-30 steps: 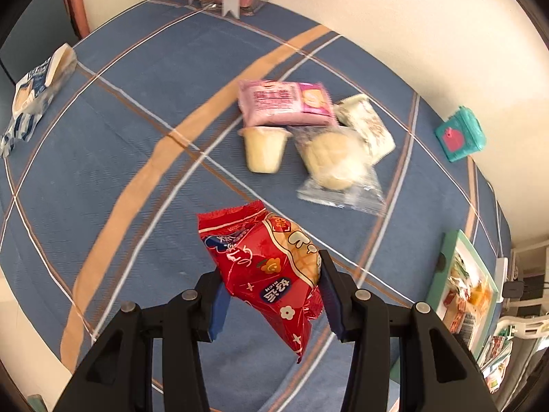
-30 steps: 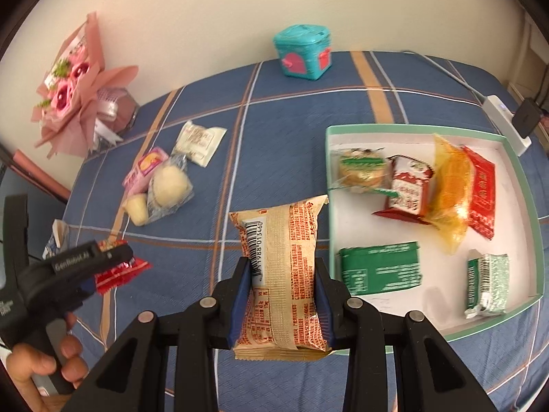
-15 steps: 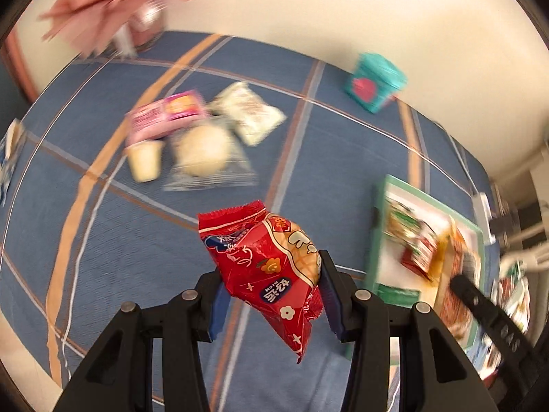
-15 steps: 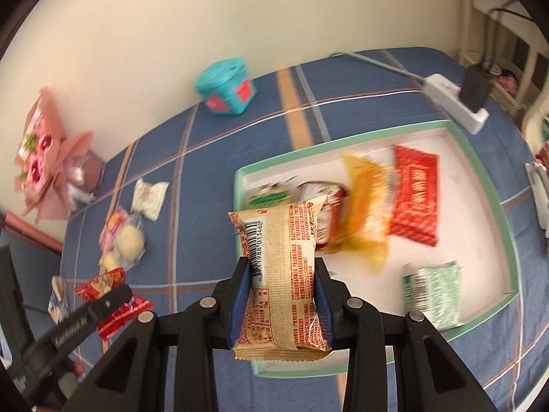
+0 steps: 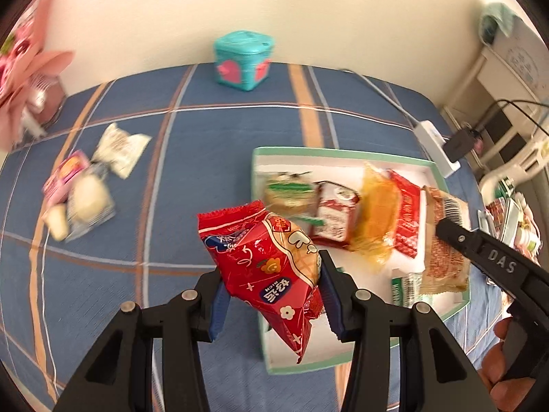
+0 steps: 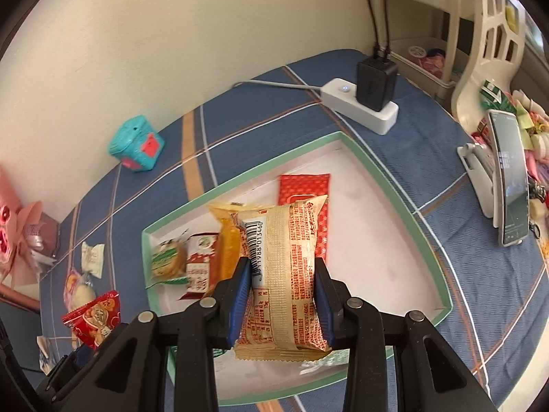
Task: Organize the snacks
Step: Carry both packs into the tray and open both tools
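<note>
My left gripper (image 5: 272, 285) is shut on a red snack packet (image 5: 267, 264) and holds it above the near left edge of the green-rimmed white tray (image 5: 343, 153). My right gripper (image 6: 280, 286) is shut on a tan snack packet (image 6: 286, 274) and holds it over the tray (image 6: 405, 206); this packet also shows in the left wrist view (image 5: 444, 243). Several snack packets lie in the tray, among them a red one (image 6: 303, 189), an orange one (image 5: 377, 216) and a green one (image 5: 290, 192). The red packet also shows in the right wrist view (image 6: 94, 319).
Loose snacks (image 5: 82, 185) lie on the blue plaid cloth (image 5: 212, 137) at the left. A teal box (image 5: 243, 58) stands by the wall. A white power strip with a black charger (image 6: 367, 99) lies behind the tray. A phone on a stand (image 6: 507, 178) is at the right. Pink flowers (image 5: 24, 68) are at far left.
Both grippers have moved right toward the tray with their packets. The right one is now over the tray's middle; the left one has reached the tray's near left edge.
</note>
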`<state>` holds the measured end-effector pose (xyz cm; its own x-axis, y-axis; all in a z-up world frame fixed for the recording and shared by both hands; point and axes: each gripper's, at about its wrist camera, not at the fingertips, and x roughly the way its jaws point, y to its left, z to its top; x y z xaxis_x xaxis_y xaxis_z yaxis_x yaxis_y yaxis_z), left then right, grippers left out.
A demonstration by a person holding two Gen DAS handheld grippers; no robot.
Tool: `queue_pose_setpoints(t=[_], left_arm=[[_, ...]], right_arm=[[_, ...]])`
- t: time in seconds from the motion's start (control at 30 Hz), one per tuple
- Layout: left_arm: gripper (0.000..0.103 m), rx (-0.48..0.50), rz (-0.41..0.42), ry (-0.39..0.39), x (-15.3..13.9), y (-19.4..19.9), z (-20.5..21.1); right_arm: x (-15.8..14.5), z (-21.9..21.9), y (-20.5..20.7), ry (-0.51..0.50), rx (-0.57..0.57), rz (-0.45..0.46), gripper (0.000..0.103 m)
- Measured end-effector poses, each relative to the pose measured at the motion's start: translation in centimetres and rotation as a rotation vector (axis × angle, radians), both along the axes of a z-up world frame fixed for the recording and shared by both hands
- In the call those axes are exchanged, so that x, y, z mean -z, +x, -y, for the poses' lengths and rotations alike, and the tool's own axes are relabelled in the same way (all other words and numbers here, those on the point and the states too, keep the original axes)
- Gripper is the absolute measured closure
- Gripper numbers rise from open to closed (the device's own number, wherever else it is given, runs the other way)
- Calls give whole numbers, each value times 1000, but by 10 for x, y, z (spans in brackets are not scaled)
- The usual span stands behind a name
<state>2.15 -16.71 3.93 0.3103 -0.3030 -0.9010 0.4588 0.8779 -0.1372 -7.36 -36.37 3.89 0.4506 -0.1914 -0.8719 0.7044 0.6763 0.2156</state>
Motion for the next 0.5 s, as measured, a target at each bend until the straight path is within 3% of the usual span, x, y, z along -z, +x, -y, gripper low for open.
queue_pose_setpoints(t=[0.5], left_arm=[[54,107,36,-36,20,20,63]], right_arm=[[29,42,4,2,82,30,65]])
